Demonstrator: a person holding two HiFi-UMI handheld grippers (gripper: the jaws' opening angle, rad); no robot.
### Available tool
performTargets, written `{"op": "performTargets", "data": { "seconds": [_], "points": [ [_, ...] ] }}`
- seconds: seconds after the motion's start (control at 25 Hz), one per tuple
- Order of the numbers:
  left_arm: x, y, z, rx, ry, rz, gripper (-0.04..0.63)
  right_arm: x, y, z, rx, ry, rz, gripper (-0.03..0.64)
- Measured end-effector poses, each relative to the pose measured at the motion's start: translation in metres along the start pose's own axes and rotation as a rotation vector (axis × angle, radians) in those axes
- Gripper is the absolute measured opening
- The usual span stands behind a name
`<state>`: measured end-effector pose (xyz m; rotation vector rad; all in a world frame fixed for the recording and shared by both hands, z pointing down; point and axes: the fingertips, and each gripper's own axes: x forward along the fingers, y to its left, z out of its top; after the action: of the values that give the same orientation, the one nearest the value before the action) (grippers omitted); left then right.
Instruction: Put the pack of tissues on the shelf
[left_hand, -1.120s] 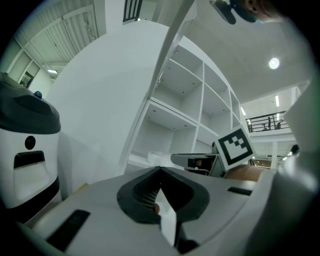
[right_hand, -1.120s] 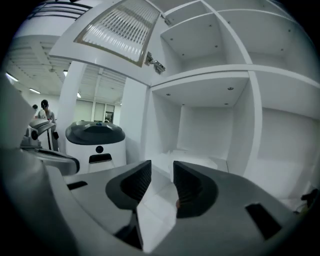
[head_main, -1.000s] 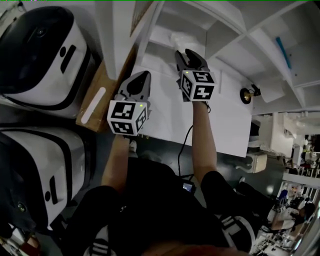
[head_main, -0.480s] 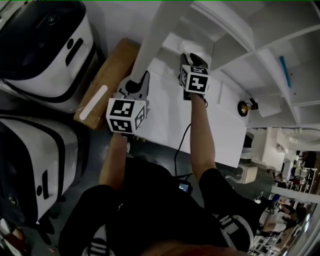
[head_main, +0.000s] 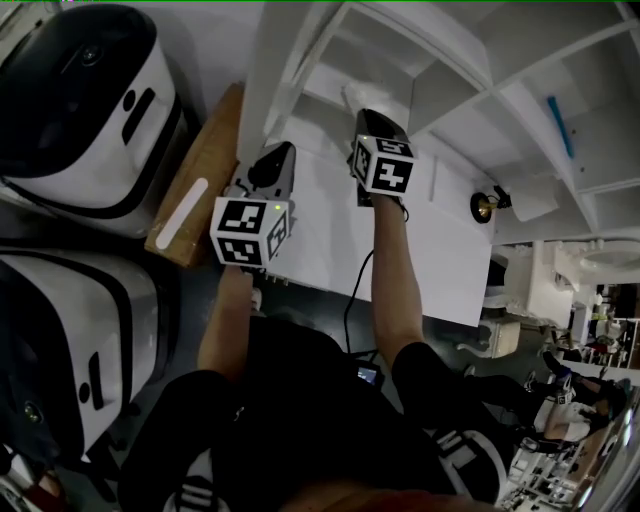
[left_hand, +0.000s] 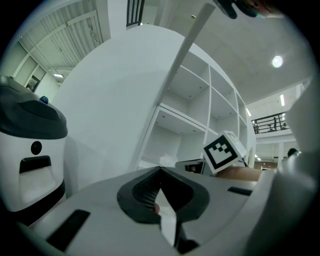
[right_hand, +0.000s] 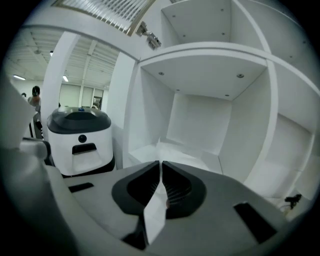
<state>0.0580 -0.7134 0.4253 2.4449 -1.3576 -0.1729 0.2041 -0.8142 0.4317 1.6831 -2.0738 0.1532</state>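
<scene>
Right tongs (right_hand: 161, 164) have tipped down toward the shelf (right_hand: 200, 62), jaws just closed from spread to nearly together | pack of tissues (right_hand: 172, 148) lies on the compartment floor, just past the tips; no pinch visible | placement appears done, only withdrawal of the right tongs remains | left tongs (left_hand: 160, 171) pressed together, empty.

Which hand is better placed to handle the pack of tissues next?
Right. The right tongs reach into the shelf compartment, tips at the pack of tissues; they have just been closing, grip unclear. The left tongs, shut and empty, hang back outside.
</scene>
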Motion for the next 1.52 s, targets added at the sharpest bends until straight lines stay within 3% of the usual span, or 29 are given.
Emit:
{"op": "performTargets", "data": {
  "seconds": [0.4, 0.6, 1.04, 1.52],
  "points": [
    [-0.005, -0.039, 0.016, 0.050, -0.015, -0.079, 0.011, -0.109, 0.022, 0.036, 0.162, -0.226, 0.074, 0.031],
    [-0.006, -0.060, 0.024, 0.071, -0.011, -0.091, 0.011, -0.158, 0.028, 0.025, 0.250, -0.309, 0.093, 0.031],
    [0.000, -0.078, 0.004, 0.100, 0.026, -0.082, 0.011, -0.186, 0.003, -0.042, 0.414, -0.312, 0.030, 0.029],
    [0.003, -0.086, 0.020, 0.135, -0.006, -0.105, 0.011, -0.187, 0.002, -0.022, 0.381, -0.345, 0.048, 0.029]
  ]
}}
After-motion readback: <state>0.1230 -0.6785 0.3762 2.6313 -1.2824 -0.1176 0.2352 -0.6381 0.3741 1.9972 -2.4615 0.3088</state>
